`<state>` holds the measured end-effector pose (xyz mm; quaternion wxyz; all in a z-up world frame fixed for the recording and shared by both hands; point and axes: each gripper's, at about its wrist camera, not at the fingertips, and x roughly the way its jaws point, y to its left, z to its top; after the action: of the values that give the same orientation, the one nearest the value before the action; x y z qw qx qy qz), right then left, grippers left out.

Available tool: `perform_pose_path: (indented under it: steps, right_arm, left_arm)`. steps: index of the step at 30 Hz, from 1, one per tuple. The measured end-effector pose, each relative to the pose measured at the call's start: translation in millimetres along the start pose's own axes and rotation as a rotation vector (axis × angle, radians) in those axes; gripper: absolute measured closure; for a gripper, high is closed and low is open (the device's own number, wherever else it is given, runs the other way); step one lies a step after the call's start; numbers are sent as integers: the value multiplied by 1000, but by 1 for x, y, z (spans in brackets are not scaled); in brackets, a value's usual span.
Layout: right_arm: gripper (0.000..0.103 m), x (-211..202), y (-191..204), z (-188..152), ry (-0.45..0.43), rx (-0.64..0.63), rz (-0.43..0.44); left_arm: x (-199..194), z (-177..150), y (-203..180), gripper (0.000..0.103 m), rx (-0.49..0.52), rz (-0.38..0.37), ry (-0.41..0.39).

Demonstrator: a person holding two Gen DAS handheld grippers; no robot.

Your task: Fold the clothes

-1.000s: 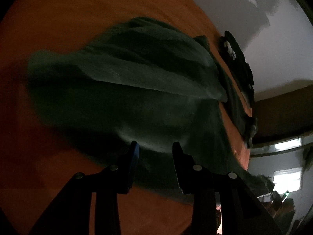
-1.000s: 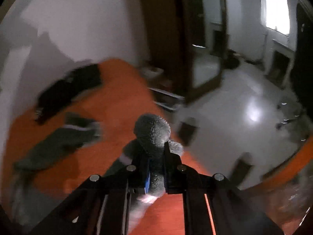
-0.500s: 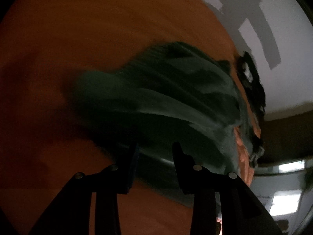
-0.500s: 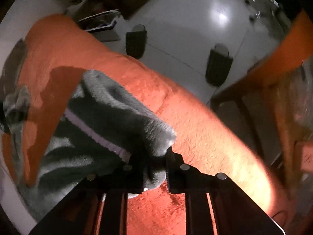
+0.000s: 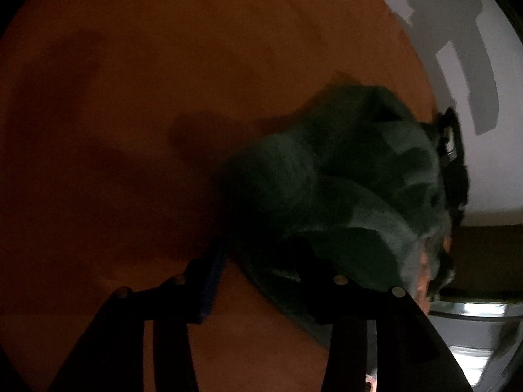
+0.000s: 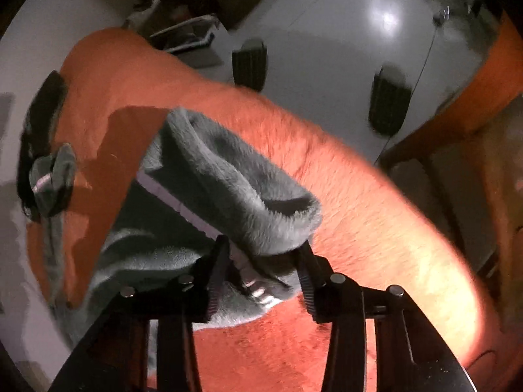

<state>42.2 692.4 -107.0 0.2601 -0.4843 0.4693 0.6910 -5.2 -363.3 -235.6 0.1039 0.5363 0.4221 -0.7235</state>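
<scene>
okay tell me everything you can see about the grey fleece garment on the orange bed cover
The grey fleece garment is plush and fuzzy, with a pale zipper strip running along one edge. It lies bunched and partly folded on the orange bed cover, a thick rolled fold raised at the near end. That fold sits between the fingers of the right gripper, whose jaws are opening. In the dim, blurred left wrist view it looks dark green, its near edge between the opening jaws of the left gripper. Whether either gripper's pads touch it is unclear.

Dim room. The left wrist view is murky and motion-smeared, corners black from the fisheye. The right wrist view is brighter: glare spots the glossy floor (image 6: 387,19) at upper right, edges bowed.
</scene>
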Motion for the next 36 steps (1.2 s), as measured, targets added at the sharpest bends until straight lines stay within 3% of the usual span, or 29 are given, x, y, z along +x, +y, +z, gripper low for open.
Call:
perform_pose_path:
  steps: [1, 2, 3, 5, 8, 11, 15, 17, 18, 20, 21, 25, 28, 31, 33, 34, 35, 36]
  right_arm:
    - [94, -2, -3, 1, -9, 29, 29]
    - [95, -4, -6, 2, -18, 57, 58]
    - [95, -16, -5, 5, -59, 65, 85]
    - [95, -53, 5, 10, -179, 15, 108]
    - [95, -63, 9, 8, -183, 4, 90]
    - [94, -29, 1, 1, -58, 15, 11]
    - [90, 29, -19, -3, 145, 60, -87]
    - [77, 23, -19, 2, 119, 71, -95]
    - [72, 13, -15, 6, 78, 56, -105]
    - [51, -3, -1, 13, -13, -1, -125]
    - [48, -11, 10, 17, -72, -53, -143]
    - [46, -19, 58, 28, -197, -285, -123]
    - [46, 0, 93, 27, -173, -433, -79]
    - [46, 32, 115, 20, -122, -535, -120]
    - [53, 51, 121, 16, -112, -560, -143]
    - [85, 56, 118, 15, -103, -551, -134]
    - [96, 60, 115, 14, -87, -529, -121]
    - [96, 58, 112, 15, -91, -499, -102]
  left_arm:
    - [1, 0, -2, 67, 12, 3, -14]
    - [1, -1, -5, 92, 22, 1, -27]
    - [-3, 0, -5, 94, 13, -27, -41]
    - [-23, 1, -1, 95, -44, -106, -86]
    - [-60, 7, 2, 96, -104, -219, -166]
    - [-79, 16, -2, 96, -46, -190, -217]
    - [-63, 15, 19, 95, -86, -152, -161]
    - [-53, 15, 29, 94, -115, -144, -122]
    - [-49, 15, 33, 93, -129, -146, -107]
    - [-49, 13, 37, 92, -147, -163, -103]
    - [-50, 13, 34, 91, -143, -168, -106]
    - [-54, 14, 32, 86, -97, -143, -117]
    - [-49, 14, 26, 84, -79, -120, -115]
    - [-46, 13, 27, 84, -78, -108, -113]
    - [-47, 10, 31, 84, -79, -101, -115]
    - [-46, 9, 32, 84, -82, -99, -117]
    - [-47, 7, 35, 84, -93, -104, -126]
    - [-46, 6, 36, 84, -102, -111, -129]
